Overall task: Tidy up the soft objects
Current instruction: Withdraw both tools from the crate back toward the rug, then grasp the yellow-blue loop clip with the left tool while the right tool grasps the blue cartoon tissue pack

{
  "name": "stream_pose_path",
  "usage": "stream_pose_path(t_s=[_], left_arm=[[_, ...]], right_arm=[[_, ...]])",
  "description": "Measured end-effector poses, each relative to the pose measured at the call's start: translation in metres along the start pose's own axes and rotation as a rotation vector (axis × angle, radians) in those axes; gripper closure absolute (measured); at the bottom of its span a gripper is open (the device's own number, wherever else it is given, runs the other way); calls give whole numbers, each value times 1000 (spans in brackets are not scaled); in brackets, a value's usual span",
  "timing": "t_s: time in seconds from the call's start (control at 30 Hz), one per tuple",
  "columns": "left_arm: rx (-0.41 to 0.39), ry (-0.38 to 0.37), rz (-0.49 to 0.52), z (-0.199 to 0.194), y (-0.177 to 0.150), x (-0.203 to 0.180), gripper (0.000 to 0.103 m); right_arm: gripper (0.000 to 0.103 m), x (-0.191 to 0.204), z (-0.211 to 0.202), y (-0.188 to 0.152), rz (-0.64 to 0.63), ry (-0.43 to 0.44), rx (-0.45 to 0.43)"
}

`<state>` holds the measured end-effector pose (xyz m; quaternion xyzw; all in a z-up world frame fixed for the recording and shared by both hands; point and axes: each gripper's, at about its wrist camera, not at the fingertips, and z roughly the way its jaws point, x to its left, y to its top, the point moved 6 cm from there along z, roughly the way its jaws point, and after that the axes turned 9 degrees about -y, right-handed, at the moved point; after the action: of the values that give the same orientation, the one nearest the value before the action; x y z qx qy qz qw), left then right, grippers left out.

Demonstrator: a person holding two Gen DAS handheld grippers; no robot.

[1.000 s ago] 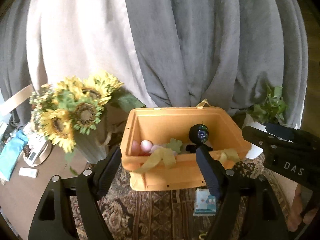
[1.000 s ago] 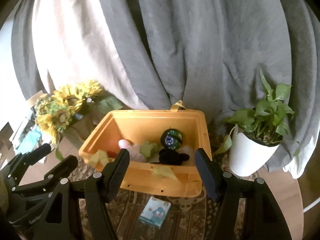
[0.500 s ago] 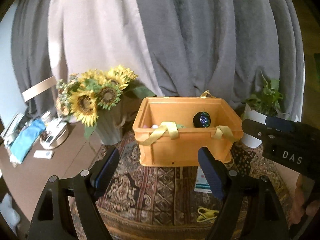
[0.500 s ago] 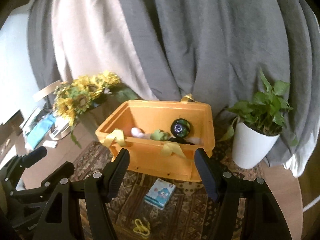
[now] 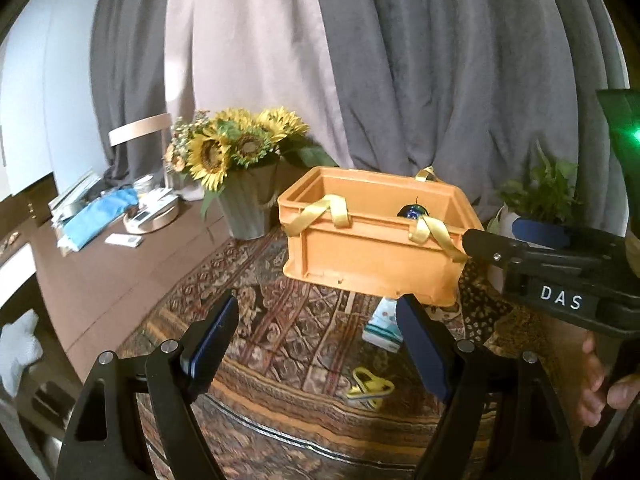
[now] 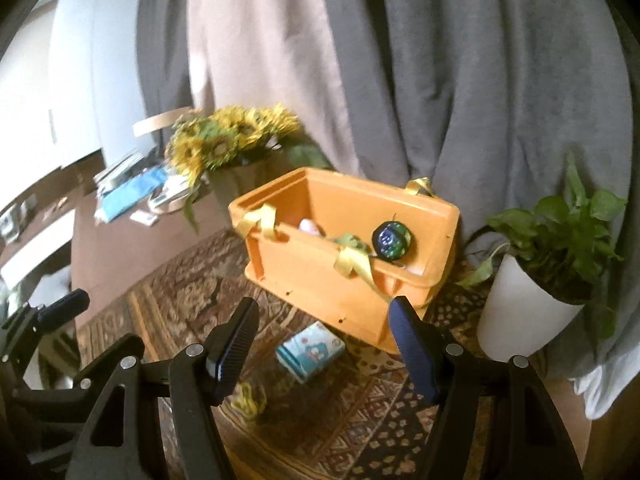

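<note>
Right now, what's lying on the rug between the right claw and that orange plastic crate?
A small light-blue cartoon-printed packet lies on the patterned rug between the open right claw and the orange plastic crate, seen in the right wrist view.

Black left tool (image 5: 316, 324) and right tool (image 6: 322, 328) carry blue pads, silver screws, white "DAS" lettering.

Both grippers, left gripper (image 5: 316, 320) and right gripper (image 6: 320, 324): drawn back from orange crate (image 5: 376, 248); rug (image 5: 280, 320), blue packet (image 6: 310, 350), yellow item (image 5: 370, 388) now exposed

Crate (image 6: 332, 280) between sunflowers (image 6: 224, 144) and plant (image 6: 560, 236)
</note>
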<state>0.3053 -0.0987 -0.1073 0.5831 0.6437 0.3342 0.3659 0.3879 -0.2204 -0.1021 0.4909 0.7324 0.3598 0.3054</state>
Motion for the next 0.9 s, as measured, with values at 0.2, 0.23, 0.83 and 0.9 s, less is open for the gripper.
stream_pose_path(t_s=[0.2, 0.23, 0.83, 0.9], left_arm=[[-7, 53, -37, -8, -28, -20, 22], [-6, 58, -49, -8, -34, -23, 22], [72, 175, -133, 48, -91, -43, 23], [94, 167, -138, 60, -96, -46, 23]], right_arm=[[35, 2, 11, -18, -73, 115, 19], [35, 4, 15, -21, -88, 138, 30], [35, 21, 101, -76, -348, 279, 165], [35, 22, 110, -80, -359, 294, 170]])
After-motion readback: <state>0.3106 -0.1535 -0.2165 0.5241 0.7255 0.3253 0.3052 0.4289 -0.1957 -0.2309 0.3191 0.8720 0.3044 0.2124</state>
